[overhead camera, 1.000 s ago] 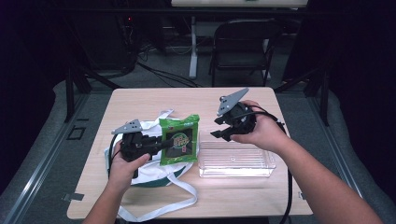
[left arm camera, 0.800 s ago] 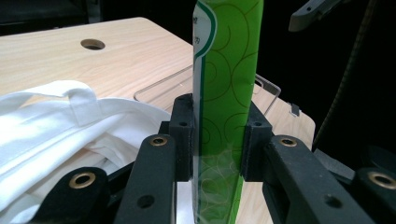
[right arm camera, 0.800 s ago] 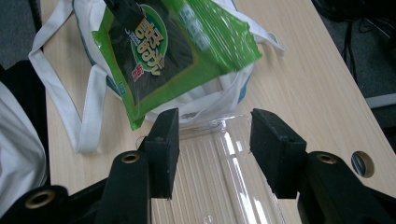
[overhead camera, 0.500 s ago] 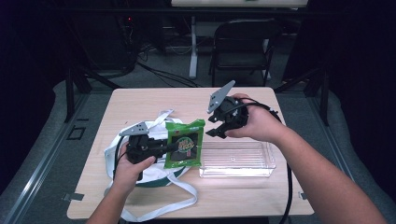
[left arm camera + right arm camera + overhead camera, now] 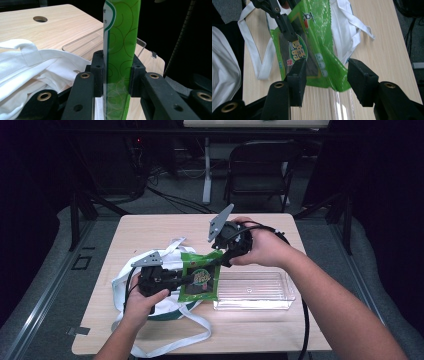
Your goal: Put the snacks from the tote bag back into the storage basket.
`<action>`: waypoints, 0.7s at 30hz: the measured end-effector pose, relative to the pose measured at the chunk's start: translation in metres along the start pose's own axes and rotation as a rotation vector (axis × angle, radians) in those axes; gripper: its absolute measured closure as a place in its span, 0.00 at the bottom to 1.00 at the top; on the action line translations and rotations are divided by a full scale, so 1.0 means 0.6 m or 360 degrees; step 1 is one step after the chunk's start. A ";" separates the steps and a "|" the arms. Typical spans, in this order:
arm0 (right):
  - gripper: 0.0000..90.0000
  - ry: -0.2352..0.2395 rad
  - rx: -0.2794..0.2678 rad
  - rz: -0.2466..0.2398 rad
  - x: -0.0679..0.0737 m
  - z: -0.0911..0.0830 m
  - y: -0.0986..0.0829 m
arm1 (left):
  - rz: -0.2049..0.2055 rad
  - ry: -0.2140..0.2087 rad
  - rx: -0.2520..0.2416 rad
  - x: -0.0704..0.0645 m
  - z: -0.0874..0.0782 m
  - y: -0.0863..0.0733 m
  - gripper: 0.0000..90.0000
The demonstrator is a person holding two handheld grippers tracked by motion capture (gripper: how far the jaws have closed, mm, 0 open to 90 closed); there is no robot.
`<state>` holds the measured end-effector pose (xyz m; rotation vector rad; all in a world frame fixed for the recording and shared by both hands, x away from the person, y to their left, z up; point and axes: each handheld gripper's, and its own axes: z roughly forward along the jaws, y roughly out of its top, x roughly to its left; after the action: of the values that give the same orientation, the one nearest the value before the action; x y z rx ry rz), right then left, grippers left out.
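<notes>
A green snack packet [image 5: 200, 279] hangs above the white tote bag [image 5: 122, 282], beside the clear plastic tray [image 5: 280, 295]. My left gripper [image 5: 186, 279] is shut on the packet's left edge; in the left gripper view the packet [image 5: 121, 37] stands upright, pinched between the jaws of the left gripper [image 5: 117, 72]. My right gripper [image 5: 222, 259] is at the packet's upper right corner. In the right gripper view, the right gripper [image 5: 327, 75] is open, with the packet's [image 5: 317, 37] lower edge in the gap and no pad touching it.
The wooden table [image 5: 150, 230] has bare room at the back and front right. The bag's straps [image 5: 195, 320] trail toward the front edge. A dark chair [image 5: 260, 160] stands behind the table, and cables lie on the floor.
The left gripper carried the packet slightly right, toward the tray. The right gripper swung left and down from over the tray to the packet's upper corner.
</notes>
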<state>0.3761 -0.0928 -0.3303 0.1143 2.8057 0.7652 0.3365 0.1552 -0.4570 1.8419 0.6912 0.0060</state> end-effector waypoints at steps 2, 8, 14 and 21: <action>0.55 0.0014 0.0018 -0.0030 0.001 0.007 0.009 | 0.0006 -0.0002 0.0001 -0.001 0.000 0.000 0.80; 0.55 0.0056 0.0051 -0.0063 0.006 0.021 0.020 | 0.0043 -0.0031 -0.0013 -0.007 0.003 0.002 0.80; 0.56 0.0094 0.0101 -0.0073 0.010 0.031 0.024 | 0.0060 -0.0042 -0.0007 -0.011 0.004 0.002 0.80; 0.58 0.0126 0.0130 -0.0077 0.010 0.040 0.025 | 0.0077 -0.0057 -0.0016 -0.014 0.005 0.003 0.80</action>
<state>0.3760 -0.0674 -0.3440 0.0302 2.9038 0.6587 0.3313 0.1481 -0.4537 1.8446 0.6203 0.0082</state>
